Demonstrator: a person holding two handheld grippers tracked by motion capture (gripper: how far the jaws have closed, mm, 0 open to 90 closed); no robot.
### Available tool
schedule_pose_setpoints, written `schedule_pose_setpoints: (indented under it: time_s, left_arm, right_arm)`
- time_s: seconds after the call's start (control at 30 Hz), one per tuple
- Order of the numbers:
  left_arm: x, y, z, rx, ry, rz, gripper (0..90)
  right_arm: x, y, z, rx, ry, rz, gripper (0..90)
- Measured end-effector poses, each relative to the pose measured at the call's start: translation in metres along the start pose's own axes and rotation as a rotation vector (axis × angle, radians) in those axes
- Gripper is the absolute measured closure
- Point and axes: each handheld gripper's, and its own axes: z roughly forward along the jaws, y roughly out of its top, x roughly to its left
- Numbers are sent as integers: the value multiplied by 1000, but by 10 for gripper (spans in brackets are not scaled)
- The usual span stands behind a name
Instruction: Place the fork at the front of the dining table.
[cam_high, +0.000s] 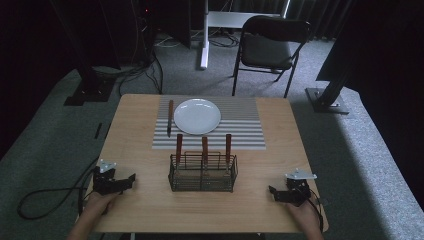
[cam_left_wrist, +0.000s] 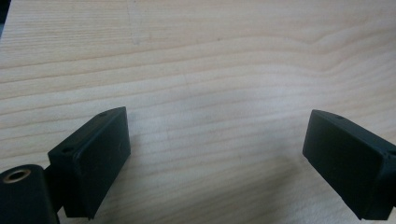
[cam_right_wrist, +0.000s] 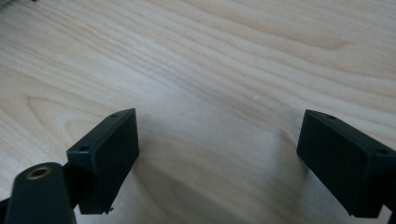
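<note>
Left gripper (cam_left_wrist: 215, 154), right gripper (cam_right_wrist: 217, 158): wide apart, empty.

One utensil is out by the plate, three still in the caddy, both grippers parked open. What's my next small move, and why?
Probably bring the right gripper forward toward the rightmost handle in the wire caddy. Its jaws stand open with bare table between them. One utensil already lies left of the plate, while the placemat right of the plate is bare, so that side likely comes next.
</note>
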Motion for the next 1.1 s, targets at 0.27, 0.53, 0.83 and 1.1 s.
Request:
schedule_pose_setpoints:
  time_s: [0.27,0.53,0.83,1.1]
  left_arm:
    - [0,1,1,2,26,-22,75]
    - [0,2,1,2,33,-28,74]
    - [0,2,2,2,35,-30,74]
    - [0,2,2,2,37,-32,74]
  right_arm:
    - [3,-2,-4,16,4,-6,121]
    - [4,-2,-5,26,-14,11,133]
    - [11,0,-7,38,20,46,135]
    - [24,18,-23,10,71,45,140]
